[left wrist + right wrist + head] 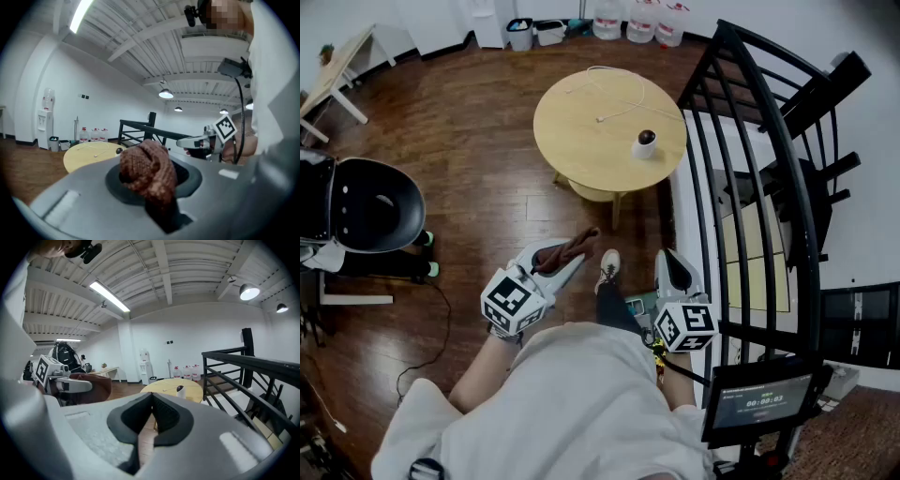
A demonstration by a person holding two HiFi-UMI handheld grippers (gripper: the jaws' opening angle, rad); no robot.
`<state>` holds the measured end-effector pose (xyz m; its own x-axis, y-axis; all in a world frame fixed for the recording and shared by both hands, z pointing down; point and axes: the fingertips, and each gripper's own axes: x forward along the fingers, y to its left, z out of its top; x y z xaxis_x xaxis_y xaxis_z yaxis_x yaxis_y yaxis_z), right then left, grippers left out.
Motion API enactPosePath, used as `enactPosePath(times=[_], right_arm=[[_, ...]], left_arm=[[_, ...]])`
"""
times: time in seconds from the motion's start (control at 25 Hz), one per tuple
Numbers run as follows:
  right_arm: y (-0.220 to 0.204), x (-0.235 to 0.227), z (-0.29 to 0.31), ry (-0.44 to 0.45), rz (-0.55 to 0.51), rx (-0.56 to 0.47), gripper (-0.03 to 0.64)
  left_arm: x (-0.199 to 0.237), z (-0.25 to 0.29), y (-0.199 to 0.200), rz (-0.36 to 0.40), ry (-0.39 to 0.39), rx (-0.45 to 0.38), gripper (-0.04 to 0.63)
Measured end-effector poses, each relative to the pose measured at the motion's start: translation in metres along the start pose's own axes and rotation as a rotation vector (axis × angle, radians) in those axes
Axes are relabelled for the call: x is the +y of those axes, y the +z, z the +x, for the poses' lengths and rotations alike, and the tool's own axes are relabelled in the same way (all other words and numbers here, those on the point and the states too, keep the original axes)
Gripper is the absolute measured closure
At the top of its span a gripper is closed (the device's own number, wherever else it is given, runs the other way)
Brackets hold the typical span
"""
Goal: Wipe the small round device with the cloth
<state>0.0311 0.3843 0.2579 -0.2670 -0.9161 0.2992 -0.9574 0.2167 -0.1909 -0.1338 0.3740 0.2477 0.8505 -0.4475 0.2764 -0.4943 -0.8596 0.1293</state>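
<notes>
— Left gripper (572,253): what is held by it?

— A reddish-brown knitted cloth (149,171) is clamped between its jaws. In the left gripper view the cloth is seen bunched into a lump that bulges above the dark pads, with a tail pinched down in the slot between them. In the head view this gripper is held low, in front of the person's body, over the wooden floor.

— Where is the small round device (646,142) found?

— It is set upright on the round, light-wood bench (581,141), near the bench's right edge. Its body is white and its top is dark. It is well apart from both grippers and is touched by neither. A thin white cable (619,98) is laid across the bench behind it; it seems not to be joined to the device, though that part of the view is too small for certainty.

— And the right gripper (675,274)?

— Its jaws are brought fully together, and nothing is gripped between them; only the floor is seen below the pads in the right gripper view. It is held beside the person's shoe (608,265), level with the other gripper. A black metal railing (769,169) is seen just to its right.
</notes>
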Motion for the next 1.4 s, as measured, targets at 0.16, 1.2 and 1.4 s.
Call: enactPosePath(times=[0.16, 1.2, 1.4], right_arm=[[0.024, -0.039, 0.025, 0.001, -0.001, 0.002, 0.614], [0.087, -0.158, 0.165, 0.062, -0.173, 0.036, 0.614], [0.102, -0.155, 0.179, 0.048, -0.156, 0.029, 0.614]], left_arm=[[0.016, 0.044, 0.027, 0.022, -0.008, 0.005, 0.500], [0.117, 0.191, 0.082, -0.047, 0.026, 0.062, 0.499], [0.135, 0.195, 0.094, -0.059, -0.001, 0.042, 0.499]])
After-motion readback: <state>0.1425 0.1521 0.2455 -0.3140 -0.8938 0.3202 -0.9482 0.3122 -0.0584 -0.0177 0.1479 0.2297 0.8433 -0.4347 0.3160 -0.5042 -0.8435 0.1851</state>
